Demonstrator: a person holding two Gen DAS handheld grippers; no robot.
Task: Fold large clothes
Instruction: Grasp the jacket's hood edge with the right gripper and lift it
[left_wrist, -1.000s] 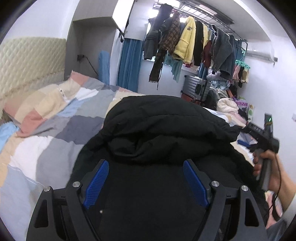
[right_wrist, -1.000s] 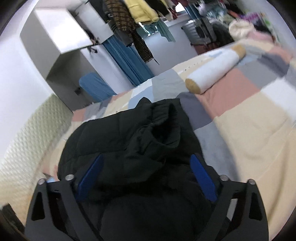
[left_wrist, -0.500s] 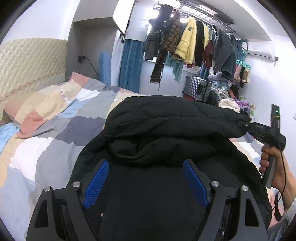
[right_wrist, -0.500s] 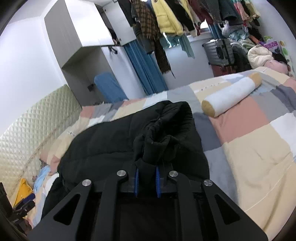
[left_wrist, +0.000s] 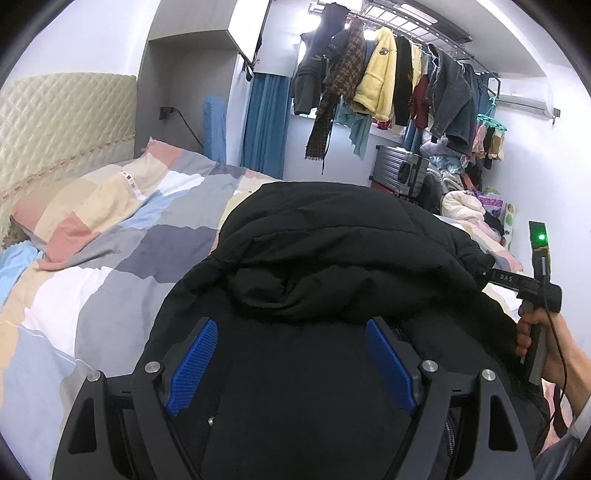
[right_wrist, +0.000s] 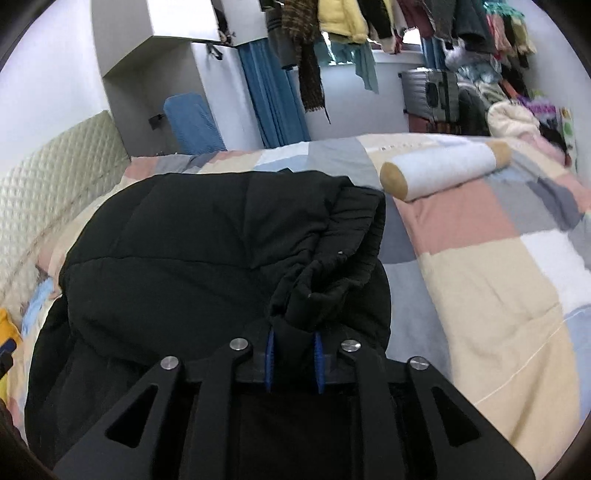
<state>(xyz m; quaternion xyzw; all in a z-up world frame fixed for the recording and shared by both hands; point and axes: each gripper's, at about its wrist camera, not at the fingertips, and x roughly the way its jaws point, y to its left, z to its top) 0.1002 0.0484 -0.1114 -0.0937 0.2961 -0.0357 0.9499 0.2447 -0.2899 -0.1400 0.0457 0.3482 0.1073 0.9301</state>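
Observation:
A large black puffer jacket (left_wrist: 332, 251) lies on the patchwork bed (left_wrist: 110, 251). My left gripper (left_wrist: 288, 358) is open, its blue pads wide apart just above the jacket's near part, holding nothing. My right gripper (right_wrist: 293, 363) is shut on the jacket's ribbed cuff (right_wrist: 340, 266) and holds the sleeve lifted over the jacket body (right_wrist: 177, 236). In the left wrist view the right gripper (left_wrist: 517, 280) shows at the right edge in a hand, pinching the jacket's edge.
A rolled white and tan bolster (right_wrist: 443, 173) lies on the bed to the right of the jacket. A pillow (left_wrist: 85, 206) sits by the quilted headboard (left_wrist: 55, 122). Hanging clothes (left_wrist: 388, 88), a suitcase (left_wrist: 399, 173) and piled laundry stand beyond the bed.
My right gripper closed on the sleeve cuff and lifted it up over the jacket. The left gripper stayed open and hardly moved.

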